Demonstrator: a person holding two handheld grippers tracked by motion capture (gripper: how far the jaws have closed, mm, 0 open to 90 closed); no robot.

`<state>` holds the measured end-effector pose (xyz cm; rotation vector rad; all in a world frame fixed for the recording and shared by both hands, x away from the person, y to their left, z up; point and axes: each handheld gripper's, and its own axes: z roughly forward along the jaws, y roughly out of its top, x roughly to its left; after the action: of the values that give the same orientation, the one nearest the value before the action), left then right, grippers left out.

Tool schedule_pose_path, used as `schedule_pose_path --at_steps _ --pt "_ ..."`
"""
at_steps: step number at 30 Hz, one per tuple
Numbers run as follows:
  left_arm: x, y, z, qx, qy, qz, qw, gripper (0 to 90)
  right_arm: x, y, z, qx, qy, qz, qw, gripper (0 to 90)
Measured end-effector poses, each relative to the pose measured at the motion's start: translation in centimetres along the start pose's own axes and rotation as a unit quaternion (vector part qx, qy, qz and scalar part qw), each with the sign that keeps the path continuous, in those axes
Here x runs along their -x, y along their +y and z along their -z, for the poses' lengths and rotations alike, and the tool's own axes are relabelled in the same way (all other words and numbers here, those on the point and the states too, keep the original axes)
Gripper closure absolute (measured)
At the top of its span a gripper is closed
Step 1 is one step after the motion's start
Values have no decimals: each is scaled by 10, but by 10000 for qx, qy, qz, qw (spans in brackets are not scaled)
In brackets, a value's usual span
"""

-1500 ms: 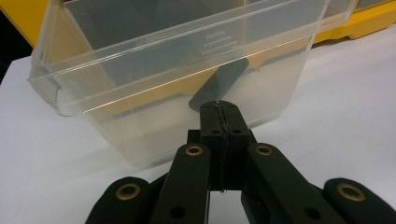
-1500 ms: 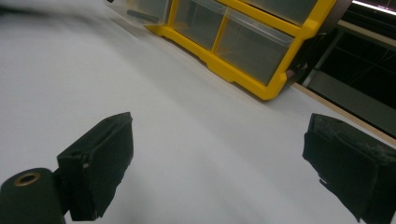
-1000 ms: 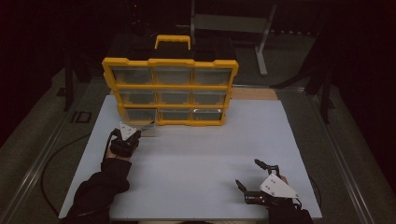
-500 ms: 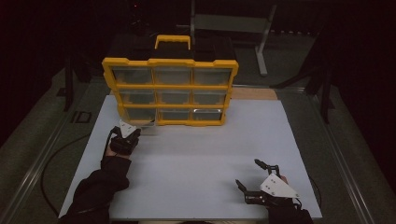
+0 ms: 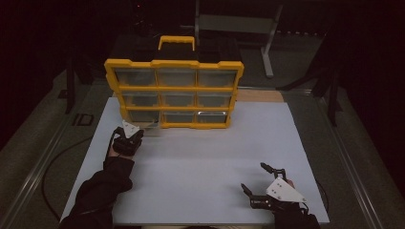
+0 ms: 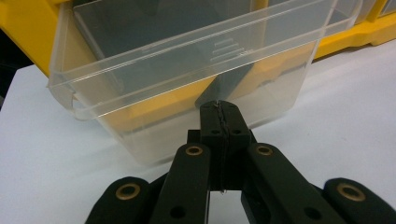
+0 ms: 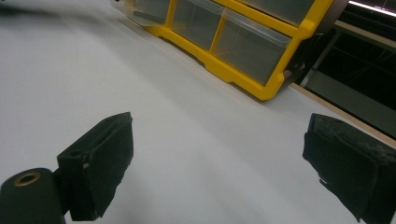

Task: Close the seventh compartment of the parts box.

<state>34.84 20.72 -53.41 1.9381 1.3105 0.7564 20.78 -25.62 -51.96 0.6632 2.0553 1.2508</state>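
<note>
Drawer [image 6: 187, 93] first: a clear plastic one, pulled partway out of the bottom-left slot of the yellow organizer [image 5: 174, 90], with its front lip hanging over the white table [image 5: 200, 162]. In the left gripper view I see it just ahead of my left gripper [image 6: 223, 108], whose jaws are pressed together against the drawer's front wall, low down and near its middle. A thin edge seems pinched between the pads, but I cannot tell for certain that the jaws actually grip the plastic.

From the high view, my left gripper [image 5: 138, 130] sits at the organizer's lower left corner, pointing up and to the right toward the drawer. The left hand [image 5: 125, 143] is wrapped around the gripper body, and the dark sleeve [image 5: 98, 191] runs back to the table's near edge, forearm low over the surface.

My right gripper [image 5: 255, 179] rests well apart from the organizer, near the front right of the table, its jaws spread wide with nothing between them. In the right gripper view the pads [image 7: 100, 163] frame bare white tabletop.
</note>
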Motion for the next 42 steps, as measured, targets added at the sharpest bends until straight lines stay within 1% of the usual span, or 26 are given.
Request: schedule_pose_path --at_steps 17,22,24,28,42 --pt "-2 9 -9 -20 66 -34 10000 899 0 0 0 -2 -5 0 10000 87" --pt "-3 11 -11 -38 62 -26 10000 899 0 0 0 3 -6 16 10000 87" --pt "-3 11 -12 -21 65 8 10000 899 0 0 0 -1 -1 23 10000 87" --pt "-4 13 -14 -18 77 -29 10000 899 0 0 0 -8 4 9 10000 87" --pt "-5 18 -22 16 102 13 9999 899 0 -1 0 8 0 6 10000 87"
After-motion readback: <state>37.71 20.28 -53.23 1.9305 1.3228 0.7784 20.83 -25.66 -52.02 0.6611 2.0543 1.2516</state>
